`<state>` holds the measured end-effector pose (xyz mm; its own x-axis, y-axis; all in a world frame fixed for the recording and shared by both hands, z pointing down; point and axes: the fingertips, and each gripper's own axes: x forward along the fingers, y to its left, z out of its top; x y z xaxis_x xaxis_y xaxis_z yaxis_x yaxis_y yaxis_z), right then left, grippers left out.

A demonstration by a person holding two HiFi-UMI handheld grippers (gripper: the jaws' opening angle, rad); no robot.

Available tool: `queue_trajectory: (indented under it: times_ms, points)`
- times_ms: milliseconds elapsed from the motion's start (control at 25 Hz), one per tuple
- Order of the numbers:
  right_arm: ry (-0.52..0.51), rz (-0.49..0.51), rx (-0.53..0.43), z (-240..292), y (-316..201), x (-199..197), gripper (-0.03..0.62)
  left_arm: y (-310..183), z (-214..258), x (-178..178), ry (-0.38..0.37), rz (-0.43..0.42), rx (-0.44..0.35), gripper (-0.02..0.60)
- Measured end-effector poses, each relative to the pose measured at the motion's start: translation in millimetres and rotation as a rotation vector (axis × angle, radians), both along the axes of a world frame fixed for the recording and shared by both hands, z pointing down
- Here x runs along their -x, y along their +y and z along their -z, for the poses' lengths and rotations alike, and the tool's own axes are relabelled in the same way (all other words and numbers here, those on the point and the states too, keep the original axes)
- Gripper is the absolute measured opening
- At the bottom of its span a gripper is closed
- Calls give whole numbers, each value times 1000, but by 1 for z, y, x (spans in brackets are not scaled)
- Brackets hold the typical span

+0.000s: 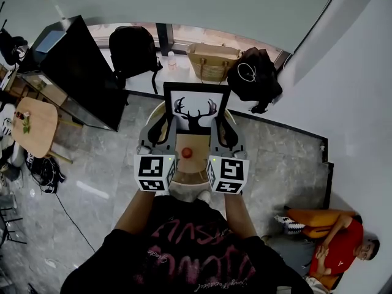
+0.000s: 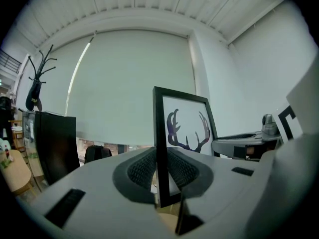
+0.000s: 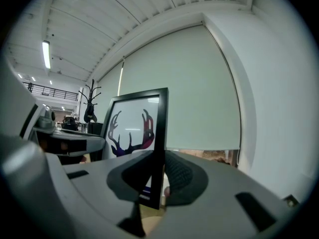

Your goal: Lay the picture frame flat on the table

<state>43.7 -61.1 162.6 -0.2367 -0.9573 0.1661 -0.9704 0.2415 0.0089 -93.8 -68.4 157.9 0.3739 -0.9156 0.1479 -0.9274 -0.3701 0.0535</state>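
Note:
A black picture frame [image 1: 195, 108] with a deer-antler print stands upright at the far side of a small round wooden table [image 1: 191, 164]. My left gripper [image 1: 169, 122] is shut on the frame's left edge [image 2: 160, 153], and my right gripper [image 1: 217, 124] is shut on its right edge [image 3: 159, 151]. Both sets of dark ribbed pads [image 2: 141, 169] press the black border from either side. The antler print [image 3: 130, 133] faces toward me. A small red ball [image 1: 187, 152] lies on the table between the two grippers.
Behind the table a wicker basket [image 1: 212, 61] and two black bags [image 1: 253, 76] rest along the window ledge. A black cabinet [image 1: 78, 72] stands at the left, with a second round table [image 1: 35, 126] beyond it. A person in red sits on the floor at the lower right [image 1: 334, 236].

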Motion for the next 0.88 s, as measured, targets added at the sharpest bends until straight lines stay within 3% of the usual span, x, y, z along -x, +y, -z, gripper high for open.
queue_trajectory:
  times_ms: [880]
  points:
    - [0, 7, 121, -41, -8, -2, 80, -8, -42, -2, 0, -2, 125, 71]
